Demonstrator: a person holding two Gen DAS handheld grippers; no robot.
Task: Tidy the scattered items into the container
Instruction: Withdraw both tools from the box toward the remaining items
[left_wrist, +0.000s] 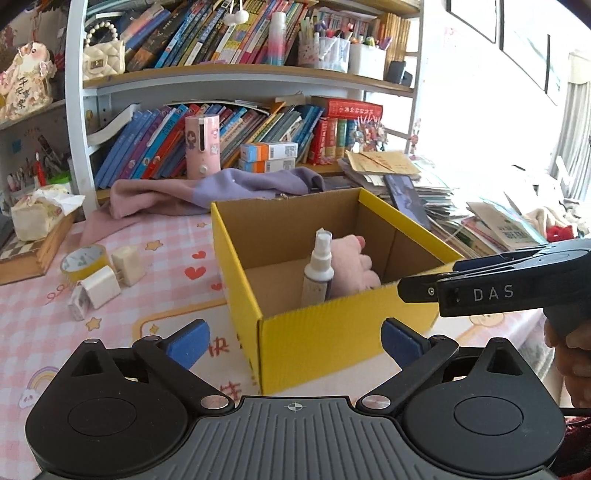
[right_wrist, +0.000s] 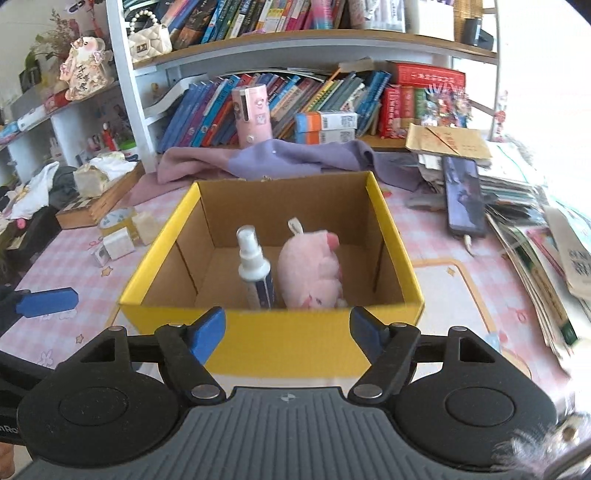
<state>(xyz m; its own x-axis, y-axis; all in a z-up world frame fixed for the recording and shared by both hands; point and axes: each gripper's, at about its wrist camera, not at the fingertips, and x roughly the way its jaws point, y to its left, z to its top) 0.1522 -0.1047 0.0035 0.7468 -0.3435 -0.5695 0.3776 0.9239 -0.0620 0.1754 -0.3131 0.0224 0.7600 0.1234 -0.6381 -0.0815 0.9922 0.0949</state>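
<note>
the yellow box (left_wrist: 332, 332) sits on the pink checked table (left_wrist: 37, 314), and a white spray bottle (right_wrist: 255, 273) stands upright inside it, just beside a pink plush toy (right_wrist: 314, 273). left of the box, near its far corner, a roll of tape (left_wrist: 83, 260) and some small white blocks (left_wrist: 100, 282) are not yet in. both look light; the blocks seem stiff and flat-sided, so a pinch across two opposite faces should hold, while the tape roll is probably best taken across its rim, which may be smooth. the left gripper (left_wrist: 293, 341) is spread wide with nothing between its pads, and the right gripper (right_wrist: 286, 328) is also parted and empty, just in front of the box. a purple cloth (left_wrist: 221, 188) lies behind the box, papers to its right; the box's left wall stands between the loose pieces and the inside.
</note>
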